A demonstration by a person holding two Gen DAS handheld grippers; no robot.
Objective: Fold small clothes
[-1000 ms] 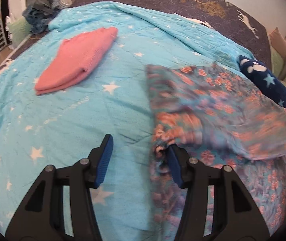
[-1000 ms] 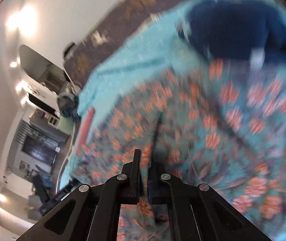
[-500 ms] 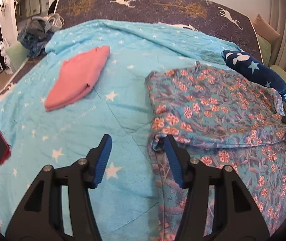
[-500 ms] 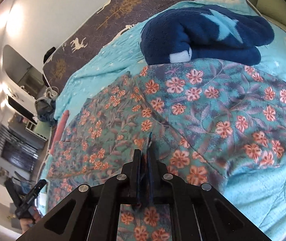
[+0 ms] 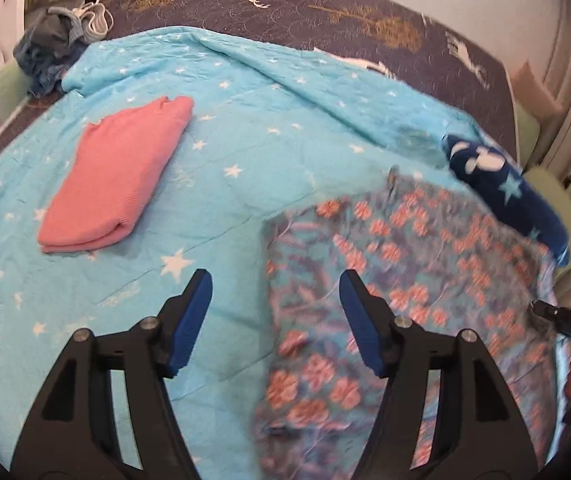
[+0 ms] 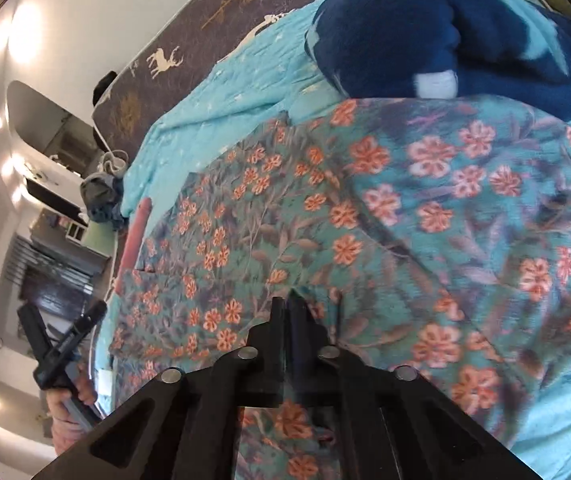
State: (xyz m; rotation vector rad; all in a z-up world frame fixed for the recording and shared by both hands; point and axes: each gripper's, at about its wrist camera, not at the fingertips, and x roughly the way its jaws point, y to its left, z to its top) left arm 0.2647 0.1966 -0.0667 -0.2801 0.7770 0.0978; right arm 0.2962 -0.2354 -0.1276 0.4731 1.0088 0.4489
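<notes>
The floral garment (image 5: pixel 405 280) is being seen spread flat on the turquoise star-print blanket (image 5: pixel 245 152) covering the bed, and it is being used here as the landmark. Above its left edge the left hand-held gripper (image 5: pixel 275 312) is being held released: its jaws have just been opening, the blue pads (image 5: pixel 191 320) are standing wide apart, and nothing is being gripped between them, one pad over bare blanket and the other over the flowered cloth. At the garment's near edge, in the right wrist view, the right hand-held gripper (image 6: pixel 287 308) is being kept clenched, its jaws pressed together; whether a fold of the cloth (image 6: pixel 405 220) is being pinched there cannot be told, since the tips are lying right against the fabric. A folded pink garment (image 5: pixel 117 176) is being left well to the left of the floral piece, apart from it. A dark blue plush item with pale stars (image 5: pixel 505 192) is lying just beyond the floral garment's far right corner, touching or slightly overlapping its edge. A heap of grey and blue clothes (image 5: pixel 53 48) is resting far off to its upper left, at the blanket's far corner.
</notes>
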